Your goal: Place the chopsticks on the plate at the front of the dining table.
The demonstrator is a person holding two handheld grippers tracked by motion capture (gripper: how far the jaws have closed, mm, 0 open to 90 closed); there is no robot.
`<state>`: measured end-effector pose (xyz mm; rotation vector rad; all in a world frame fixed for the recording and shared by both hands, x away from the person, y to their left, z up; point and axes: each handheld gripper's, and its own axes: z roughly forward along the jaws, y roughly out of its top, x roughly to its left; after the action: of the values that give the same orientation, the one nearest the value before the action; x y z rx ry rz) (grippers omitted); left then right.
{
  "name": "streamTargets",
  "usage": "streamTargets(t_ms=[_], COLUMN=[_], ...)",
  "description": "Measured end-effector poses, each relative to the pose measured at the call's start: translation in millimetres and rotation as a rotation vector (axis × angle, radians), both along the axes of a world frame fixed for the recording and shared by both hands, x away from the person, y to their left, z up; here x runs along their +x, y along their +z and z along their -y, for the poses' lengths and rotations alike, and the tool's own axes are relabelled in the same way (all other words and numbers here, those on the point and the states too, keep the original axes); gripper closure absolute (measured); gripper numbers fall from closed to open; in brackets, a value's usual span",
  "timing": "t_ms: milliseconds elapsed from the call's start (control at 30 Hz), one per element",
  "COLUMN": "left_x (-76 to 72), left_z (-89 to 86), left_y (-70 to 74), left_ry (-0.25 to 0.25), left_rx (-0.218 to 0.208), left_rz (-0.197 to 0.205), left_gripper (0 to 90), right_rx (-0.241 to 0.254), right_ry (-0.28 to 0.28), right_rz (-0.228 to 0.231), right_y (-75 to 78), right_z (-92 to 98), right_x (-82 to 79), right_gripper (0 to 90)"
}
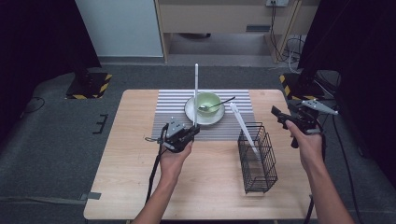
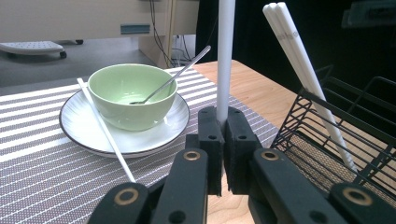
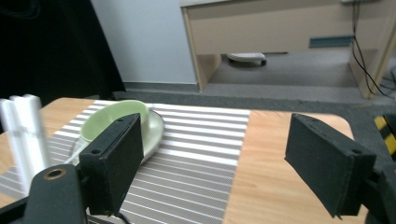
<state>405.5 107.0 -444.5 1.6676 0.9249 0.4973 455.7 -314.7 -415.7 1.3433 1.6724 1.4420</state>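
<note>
Nearest the camera in the high view, two bare forearms reached up from the bottom edge over a light wooden table. The left gripper, held low above the tabletop at the near edge of a grey striped placemat, had its jaws clamped tight on a white chopstick that stood upright from the pads, its tip rising past the bowl; the left gripper view showed the stick pinched squarely between the two black pads. To the right, a black wire basket stood on the bare wood, with a pair of white chopsticks leaning in it, tilted up and to the left. The right gripper was held off the table's right edge, the wrist cocked and the hand wrapped around the grip, its jaws spread wide with nothing between them. Farther back, on the placemat, a pale green bowl sat on a white plate, a metal spoon resting inside with its handle angled out to the right; another white chopstick lay across the plate's near rim, seen in the left gripper view.
</note>
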Motion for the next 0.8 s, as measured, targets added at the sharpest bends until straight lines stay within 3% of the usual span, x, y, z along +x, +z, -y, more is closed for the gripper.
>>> streamTargets(t_ms=[333,567,800], left_x=[3.0,8.0,11.3], left_z=[-0.2,-0.7,-4.2], left_y=[0.9,4.0,5.3], left_ry=[0.029,0.064,0.122], left_rx=[-0.002,0.002,0.01], left_rz=[-0.016,-0.021,-0.015], left_gripper=[86.5,86.5,86.5], right_rx=[-0.041,-0.088,-0.125], right_ry=[-0.046,-0.046,-0.064], right_rz=[-0.07,-0.124,-0.161], right_y=[-30.6,-54.3,-74.3], right_z=[12.6,11.8,11.3], right_x=[0.5,-0.6,-3.0], right_gripper=[16.9,15.4,15.4])
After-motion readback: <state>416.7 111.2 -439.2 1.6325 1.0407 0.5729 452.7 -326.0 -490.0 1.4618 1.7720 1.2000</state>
